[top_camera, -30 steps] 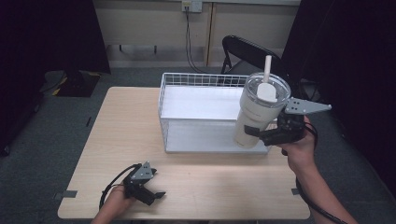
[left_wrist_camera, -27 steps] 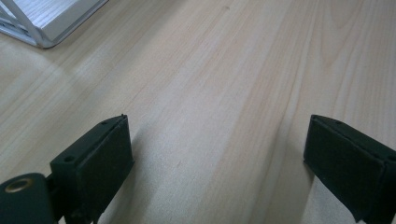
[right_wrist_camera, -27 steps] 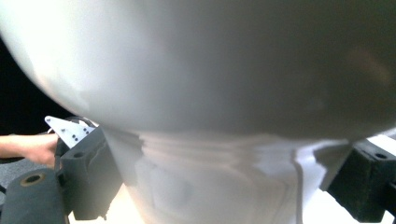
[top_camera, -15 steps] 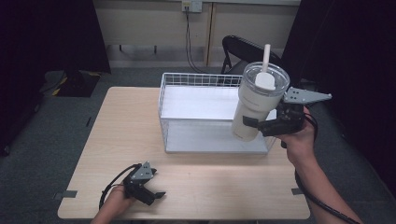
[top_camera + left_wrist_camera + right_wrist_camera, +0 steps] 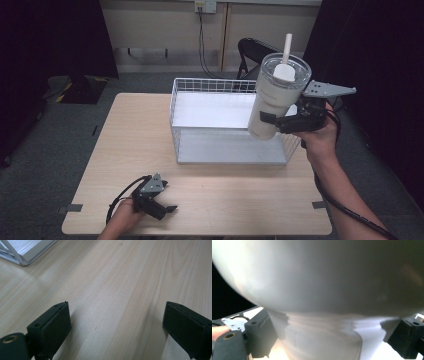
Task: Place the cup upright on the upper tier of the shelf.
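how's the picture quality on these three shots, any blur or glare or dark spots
High view: sharp and evenly lit on the table, but the room around it falls into deep black. Left gripper view: wood grain crisp, the near jaws slightly soft, each casting a faint shadow. Right gripper view: the tumbler sits so close that it is a blurred pale mass, with a bright washed-out patch beneath it.

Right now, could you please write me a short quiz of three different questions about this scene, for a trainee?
1. True or false: the right claw is shut on the white tumbler.
2. Where does the left claw rest? A) inside the wire basket B) on the wooden table, open C) on the folding chair
3. Fill in: a white ____ stands up from the tumbler's clear lid.

Key: 1 true. 2 B. 3 straw.
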Demonstrator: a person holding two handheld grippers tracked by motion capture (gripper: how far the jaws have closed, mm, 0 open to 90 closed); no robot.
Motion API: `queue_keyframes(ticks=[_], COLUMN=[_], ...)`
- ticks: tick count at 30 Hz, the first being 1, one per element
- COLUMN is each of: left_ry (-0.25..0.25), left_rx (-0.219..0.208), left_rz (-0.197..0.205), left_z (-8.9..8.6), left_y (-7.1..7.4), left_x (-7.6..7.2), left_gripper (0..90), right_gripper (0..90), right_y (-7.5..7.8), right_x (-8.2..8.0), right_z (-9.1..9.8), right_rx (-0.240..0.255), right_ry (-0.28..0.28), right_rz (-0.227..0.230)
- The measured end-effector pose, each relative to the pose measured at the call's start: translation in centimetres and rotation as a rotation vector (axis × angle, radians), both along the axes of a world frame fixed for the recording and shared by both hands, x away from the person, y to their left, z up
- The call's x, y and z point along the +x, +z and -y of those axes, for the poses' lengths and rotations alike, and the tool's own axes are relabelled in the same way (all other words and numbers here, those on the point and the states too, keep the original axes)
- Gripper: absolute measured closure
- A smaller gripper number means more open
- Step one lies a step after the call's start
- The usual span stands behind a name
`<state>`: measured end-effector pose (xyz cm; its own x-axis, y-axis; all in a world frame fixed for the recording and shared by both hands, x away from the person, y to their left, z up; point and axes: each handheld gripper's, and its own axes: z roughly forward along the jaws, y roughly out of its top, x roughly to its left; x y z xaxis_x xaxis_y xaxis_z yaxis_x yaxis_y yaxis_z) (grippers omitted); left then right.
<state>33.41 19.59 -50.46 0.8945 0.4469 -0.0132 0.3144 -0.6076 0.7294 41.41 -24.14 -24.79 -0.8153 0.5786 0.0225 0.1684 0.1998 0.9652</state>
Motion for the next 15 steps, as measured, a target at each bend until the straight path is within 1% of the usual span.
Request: queue_keyframes(ticks=[6,10,11,14,15], left_ry=[0.0,0.0,0.0,0.0,0.0], left_rx=[0.0,0.0,0.0,0.0,-0.001], left_rz=[0.0,0.0,0.0,0.0,-0.001], left_z=[0.0,0.0,0.0,0.0,0.0], left_y=[0.0,0.0,0.0,0.0,0.0], left_x=[0.0,0.0,0.0,0.0,0.0], left_gripper=[7.3,7.2,7.3,7.2,7.2], right_gripper=[10.6,10.7,10.7,10.7,10.7], right_y=[0.1,0.2,0.3,0.3,0.4], right_x=[0.8,1.2,1.4,1.6,1.7], right_z=[-0.4,-0.8,-1.1,-1.2,-1.4], right_rx=[0.002,0.003,-0.004,-0.002,-0.001], right_ry=[-0.018,-0.033,-0.042,-0.043,-0.046], right_rz=[-0.001,0.006,0.012,0.014,0.009])
